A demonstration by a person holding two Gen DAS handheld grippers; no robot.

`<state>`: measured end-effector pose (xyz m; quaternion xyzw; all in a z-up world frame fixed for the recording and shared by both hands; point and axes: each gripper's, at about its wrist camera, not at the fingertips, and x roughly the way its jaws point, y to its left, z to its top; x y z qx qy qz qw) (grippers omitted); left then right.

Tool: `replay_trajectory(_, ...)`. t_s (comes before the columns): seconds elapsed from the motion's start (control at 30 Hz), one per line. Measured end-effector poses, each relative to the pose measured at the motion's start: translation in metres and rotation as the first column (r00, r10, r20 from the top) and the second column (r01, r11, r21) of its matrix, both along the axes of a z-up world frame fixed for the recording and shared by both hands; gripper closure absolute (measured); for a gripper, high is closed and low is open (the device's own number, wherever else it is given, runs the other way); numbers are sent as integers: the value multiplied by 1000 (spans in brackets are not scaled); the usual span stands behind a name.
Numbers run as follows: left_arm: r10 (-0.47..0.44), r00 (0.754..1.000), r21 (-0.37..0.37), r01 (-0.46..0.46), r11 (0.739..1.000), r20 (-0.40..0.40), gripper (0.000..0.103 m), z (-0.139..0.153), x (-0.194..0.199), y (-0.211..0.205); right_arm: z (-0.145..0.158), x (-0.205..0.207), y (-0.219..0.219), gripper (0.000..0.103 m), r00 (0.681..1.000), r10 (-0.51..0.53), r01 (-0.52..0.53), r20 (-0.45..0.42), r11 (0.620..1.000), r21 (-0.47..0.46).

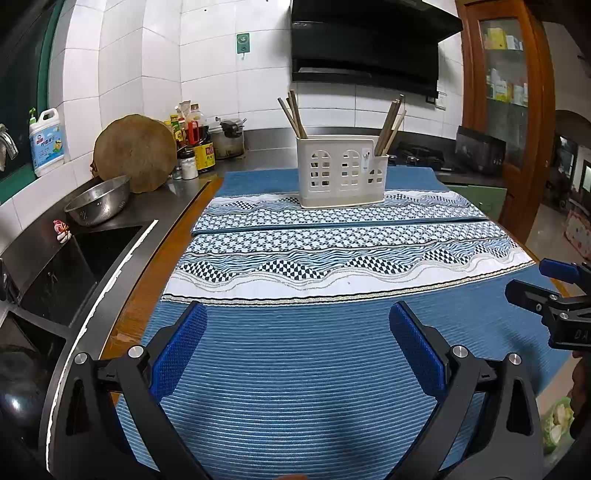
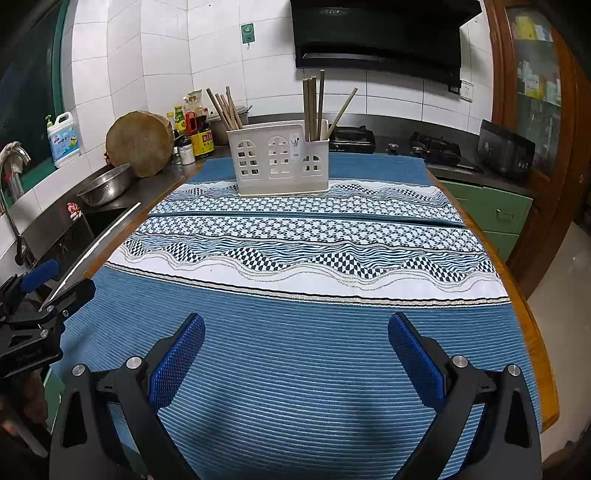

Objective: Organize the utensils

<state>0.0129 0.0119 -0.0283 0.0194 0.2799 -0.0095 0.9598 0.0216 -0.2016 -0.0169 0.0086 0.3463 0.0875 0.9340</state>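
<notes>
A white plastic utensil holder (image 1: 341,171) (image 2: 279,162) stands upright on the far blue patterned mat. Wooden chopsticks stand in its left compartment (image 1: 293,114) (image 2: 225,109) and in its right compartment (image 1: 391,125) (image 2: 314,105). The middle compartment looks empty. My left gripper (image 1: 298,345) is open and empty, low over the near blue mat (image 1: 295,369). My right gripper (image 2: 296,354) is open and empty over the same mat; it also shows at the right edge of the left wrist view (image 1: 554,295). Both are well short of the holder.
A sink (image 1: 74,258) with a metal colander (image 1: 98,199), a round wooden board (image 1: 135,153), sauce bottles (image 1: 194,144) and a detergent jug (image 1: 46,140) line the counter at left. A gas stove (image 2: 436,147) and range hood (image 2: 376,33) are at the back right.
</notes>
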Motion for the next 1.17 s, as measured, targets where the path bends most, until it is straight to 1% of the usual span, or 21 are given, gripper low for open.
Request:
replay_trajectory(0.47,3,1000,17,-3,1000,1,5,-1,1,-4,-1,1,2,7,1000,3,-3,-2,1000,2)
replay_trajectory(0.63,8,1000,18,-8,1000,4,5,-1,1,-5,-2,1,2,7,1000,2,-2,-3,1000,3)
replay_trajectory(0.77,8,1000,15,-8,1000,24,5,0,-2,-4,-2,1,2,7,1000,2,-2,-4,1000,3)
replay_trajectory(1.17,3,1000,14,-3,1000,19,5,0,-2,-3,-4,1,2,7,1000,1,-1,-3,1000,5)
